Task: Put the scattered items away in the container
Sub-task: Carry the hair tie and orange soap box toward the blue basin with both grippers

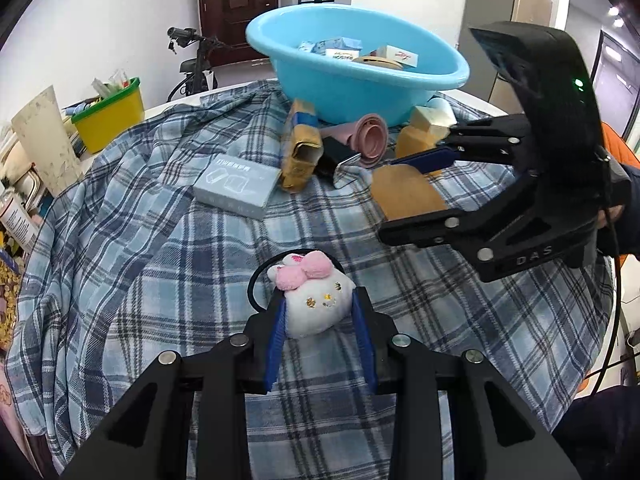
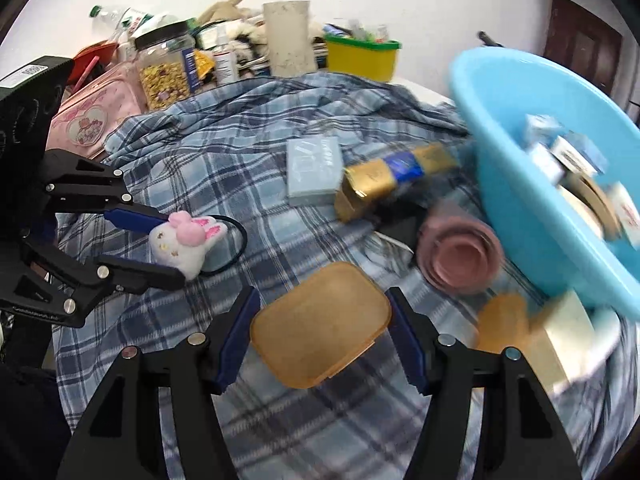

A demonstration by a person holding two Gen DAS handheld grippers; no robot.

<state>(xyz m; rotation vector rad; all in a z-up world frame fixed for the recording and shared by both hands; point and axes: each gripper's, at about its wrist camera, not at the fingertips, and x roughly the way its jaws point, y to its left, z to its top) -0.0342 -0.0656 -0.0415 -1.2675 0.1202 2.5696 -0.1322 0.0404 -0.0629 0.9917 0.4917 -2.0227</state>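
A blue basin [image 1: 360, 76] stands at the far side of the plaid cloth, holding several small boxes; it also shows in the right wrist view [image 2: 516, 152]. My left gripper [image 1: 320, 300] is closed around a white plush bunny hair tie [image 1: 316, 304] with a pink bow, also seen in the right wrist view [image 2: 184, 244]. My right gripper [image 2: 322, 316] is open, its fingers on either side of a flat orange lid [image 2: 320, 324], which also shows in the left wrist view [image 1: 408, 192]. I cannot tell if the fingers touch the lid.
On the cloth lie a grey-blue box [image 1: 236, 184], a gold and blue packet [image 1: 300, 152], stacked pink cups [image 1: 368, 136], a black item [image 1: 336, 152] and an orange piece with a pale block [image 1: 424, 128]. A yellow bin [image 1: 108, 116] and clutter [image 2: 168, 68] stand beyond the cloth.
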